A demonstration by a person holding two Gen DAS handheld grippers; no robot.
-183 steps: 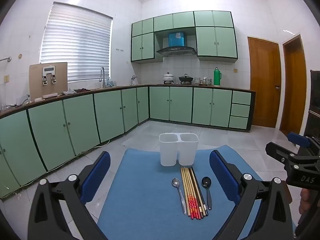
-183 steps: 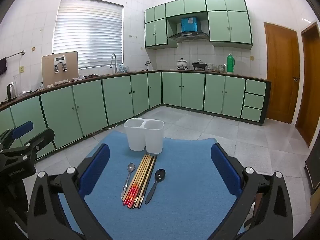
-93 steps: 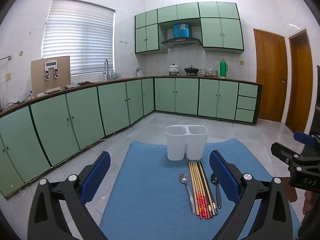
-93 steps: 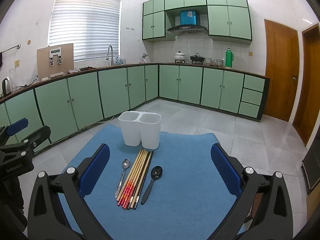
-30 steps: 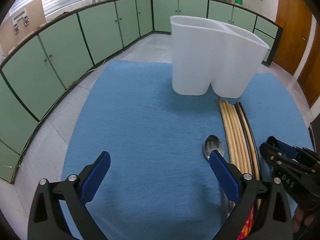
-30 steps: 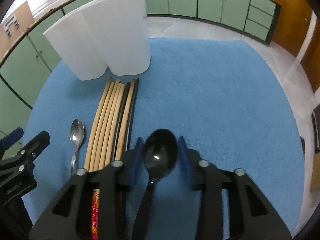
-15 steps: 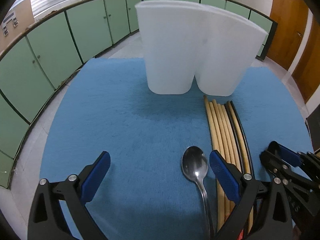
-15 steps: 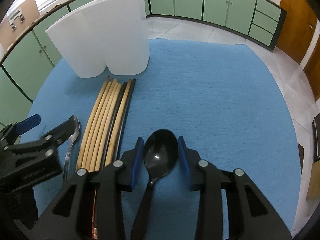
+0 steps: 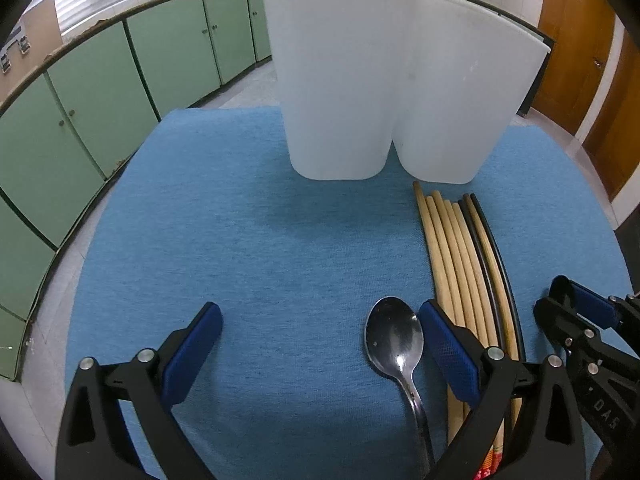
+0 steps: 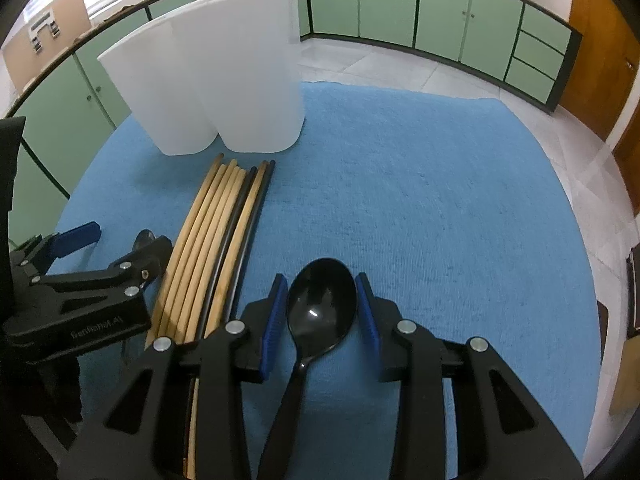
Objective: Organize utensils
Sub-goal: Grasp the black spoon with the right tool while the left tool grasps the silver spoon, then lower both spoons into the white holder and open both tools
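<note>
Both hand-held grippers: left (image 9: 320, 344) wide open, empty; right (image 10: 322, 304) clamps black spoon (image 10: 320, 312).

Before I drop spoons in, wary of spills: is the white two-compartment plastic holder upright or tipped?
Upright: the white two-compartment plastic holder stands on its flat base on the blue mat, walls rising straight.

The white two-compartment plastic holder (image 9: 396, 96) has smooth, matt, slightly translucent walls. The blue woven cloth mat (image 10: 420, 184) shows a fine, rough weave. The polished silver metal spoon (image 9: 394, 338) is reflective. The black plastic spoon (image 10: 320, 308) is glossy. The tan wooden chopsticks (image 10: 208, 232) look matt; the black chopsticks (image 9: 486, 240) are smooth.
</note>
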